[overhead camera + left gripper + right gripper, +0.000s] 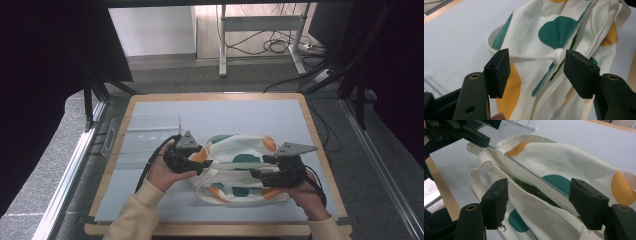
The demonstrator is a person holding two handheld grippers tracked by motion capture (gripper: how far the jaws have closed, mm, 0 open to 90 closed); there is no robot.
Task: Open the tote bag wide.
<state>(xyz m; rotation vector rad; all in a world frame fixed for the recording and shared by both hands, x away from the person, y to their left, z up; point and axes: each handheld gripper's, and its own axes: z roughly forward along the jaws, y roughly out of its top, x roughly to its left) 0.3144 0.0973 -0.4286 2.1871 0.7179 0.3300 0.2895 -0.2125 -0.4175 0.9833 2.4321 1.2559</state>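
Note:
A cream cloth bag (235, 160) with teal and orange patches lies on the blue-grey mat (210, 115). My left gripper (205, 165) is at the bag's left end. In the left gripper view the bag (554, 37) and its cream strap run between the jaws of the left gripper (537, 72); the pads stand apart and press nothing. My right gripper (257, 170) is at the bag's right end. In the right gripper view its jaws (539, 202) stand wide on either side of the bag's (564, 167) mouth hem, with something dark green inside. The left gripper (474, 135) shows beyond.
A clear plastic tray (145, 135) sits on the mat's left part, just beyond my left hand. The wooden table rim (215, 96) frames the mat. Behind the table are desk legs (222, 45) and floor cables (275, 45); dark curtains hang at both sides.

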